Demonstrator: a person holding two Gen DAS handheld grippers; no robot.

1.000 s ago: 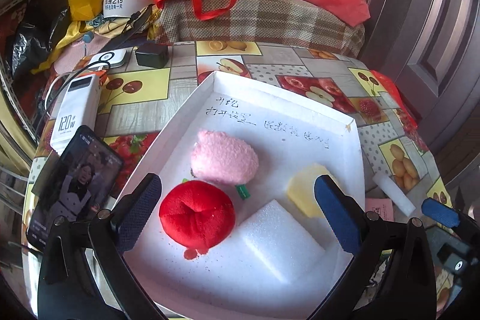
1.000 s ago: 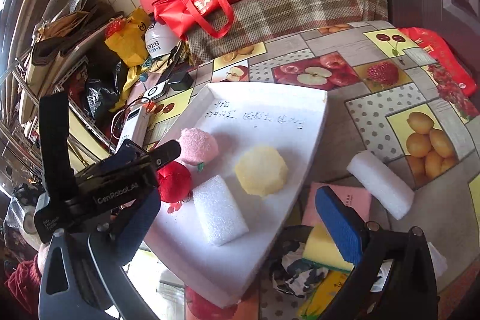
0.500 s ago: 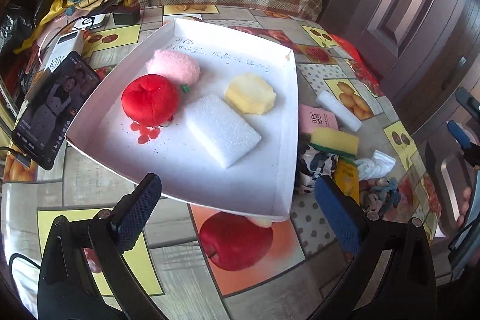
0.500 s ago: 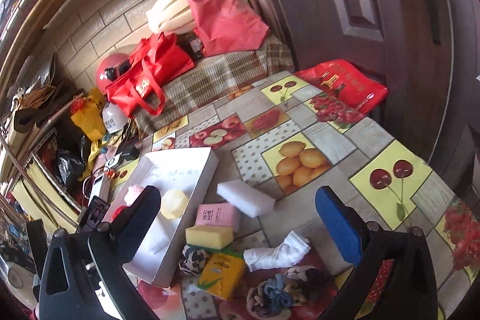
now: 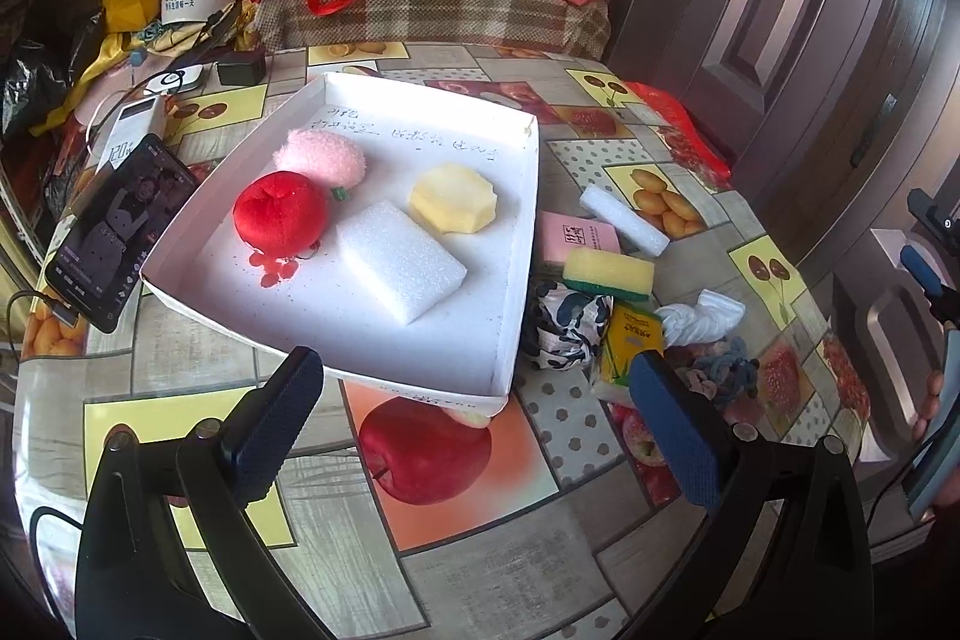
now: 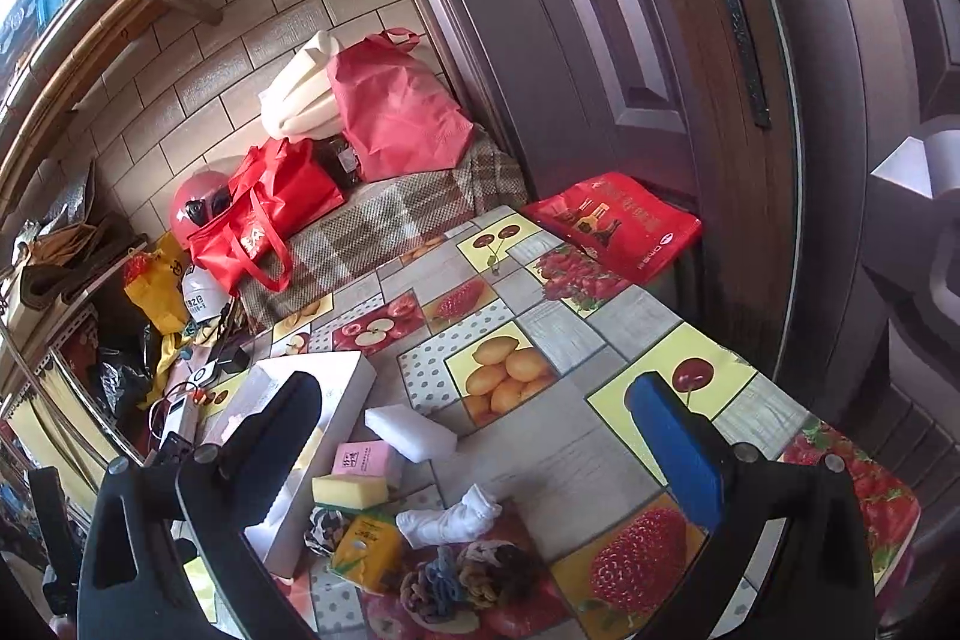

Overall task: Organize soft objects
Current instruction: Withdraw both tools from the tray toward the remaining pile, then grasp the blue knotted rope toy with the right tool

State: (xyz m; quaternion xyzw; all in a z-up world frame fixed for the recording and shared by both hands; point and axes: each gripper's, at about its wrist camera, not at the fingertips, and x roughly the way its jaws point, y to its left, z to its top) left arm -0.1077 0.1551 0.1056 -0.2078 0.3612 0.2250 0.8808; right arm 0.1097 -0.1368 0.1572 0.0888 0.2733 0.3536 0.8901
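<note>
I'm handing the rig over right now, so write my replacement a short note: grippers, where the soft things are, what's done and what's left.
Left gripper: open, empty, held over the near table edge in front of the white tray.
Right gripper: open, empty, raised above the loose pile.
Done, in the tray: red plush, pink plush, yellow sponge piece, white foam block.
Left, on the table right of the tray: white foam stick, pink pack, yellow-green sponge, patterned cloth, yellow tissue pack, white sock, hair ties.
</note>
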